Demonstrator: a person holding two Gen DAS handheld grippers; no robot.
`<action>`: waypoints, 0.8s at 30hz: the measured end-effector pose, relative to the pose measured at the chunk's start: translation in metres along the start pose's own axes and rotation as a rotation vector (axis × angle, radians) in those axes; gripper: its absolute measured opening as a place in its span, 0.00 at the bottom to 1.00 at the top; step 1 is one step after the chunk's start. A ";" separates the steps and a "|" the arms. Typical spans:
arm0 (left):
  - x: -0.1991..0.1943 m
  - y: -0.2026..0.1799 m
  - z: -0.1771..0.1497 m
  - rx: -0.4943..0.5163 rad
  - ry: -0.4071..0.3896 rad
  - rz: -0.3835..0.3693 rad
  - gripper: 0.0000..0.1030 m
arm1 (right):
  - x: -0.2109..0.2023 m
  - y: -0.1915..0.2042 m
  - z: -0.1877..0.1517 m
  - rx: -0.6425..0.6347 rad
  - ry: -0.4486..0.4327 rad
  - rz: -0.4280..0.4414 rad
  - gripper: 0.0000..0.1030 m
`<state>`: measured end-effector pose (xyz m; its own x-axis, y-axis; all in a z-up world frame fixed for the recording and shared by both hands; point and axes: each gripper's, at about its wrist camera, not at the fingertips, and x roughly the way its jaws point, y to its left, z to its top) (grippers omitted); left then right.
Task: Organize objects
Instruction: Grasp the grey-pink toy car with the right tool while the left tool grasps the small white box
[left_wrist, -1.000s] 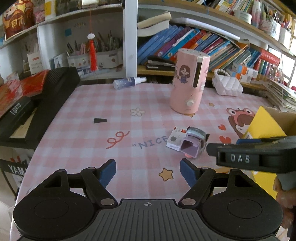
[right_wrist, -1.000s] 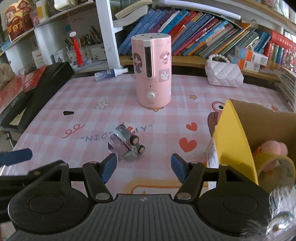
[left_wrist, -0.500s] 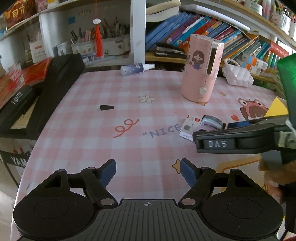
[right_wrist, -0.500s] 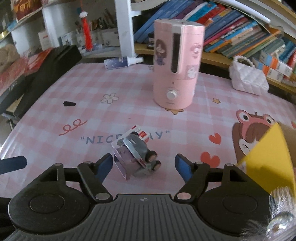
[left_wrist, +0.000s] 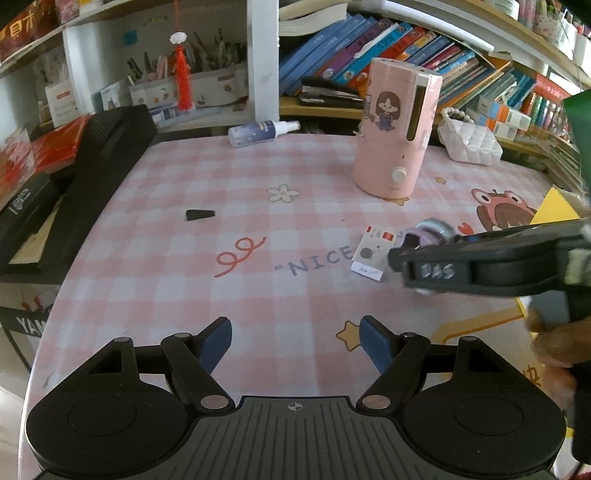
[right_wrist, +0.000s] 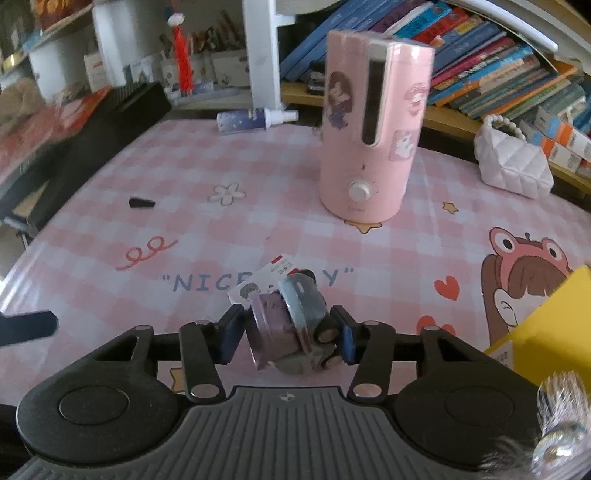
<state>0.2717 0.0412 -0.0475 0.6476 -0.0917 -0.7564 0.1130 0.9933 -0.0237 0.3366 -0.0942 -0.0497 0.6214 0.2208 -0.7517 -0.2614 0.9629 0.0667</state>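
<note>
A small grey and purple toy (right_wrist: 291, 321) with little wheels lies on the pink checked tablecloth (right_wrist: 258, 229), partly on a white battery card (right_wrist: 275, 271). My right gripper (right_wrist: 290, 338) is closing around it, and both blue pads touch its sides. In the left wrist view the toy (left_wrist: 430, 230) shows just beyond one black right finger (left_wrist: 443, 271), beside the card (left_wrist: 371, 253). My left gripper (left_wrist: 295, 339) hangs open over the near part of the table with nothing between its fingers.
A tall pink humidifier (right_wrist: 373, 129) stands behind the toy. A yellow box (right_wrist: 546, 332) is at the right edge. A spray bottle (right_wrist: 251, 120), a white quilted bag (right_wrist: 513, 162) and a small black piece (right_wrist: 141, 203) lie further off. A black case (left_wrist: 92, 166) lines the left side.
My right gripper has moved forward and left over the toy and its fingers have come in from wide apart to the toy's sides. The left gripper has stayed open.
</note>
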 end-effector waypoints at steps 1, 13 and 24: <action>0.001 -0.002 0.001 0.004 -0.001 -0.005 0.76 | -0.005 -0.003 0.001 0.016 -0.009 -0.002 0.41; 0.039 -0.028 0.026 0.006 -0.039 -0.064 0.75 | -0.064 -0.036 0.002 0.096 -0.186 -0.099 0.41; 0.090 -0.041 0.044 0.034 -0.009 -0.098 0.64 | -0.079 -0.041 -0.005 0.110 -0.194 -0.064 0.41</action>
<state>0.3584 -0.0108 -0.0861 0.6393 -0.1891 -0.7454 0.2016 0.9766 -0.0748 0.2950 -0.1517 0.0037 0.7673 0.1743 -0.6172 -0.1416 0.9847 0.1021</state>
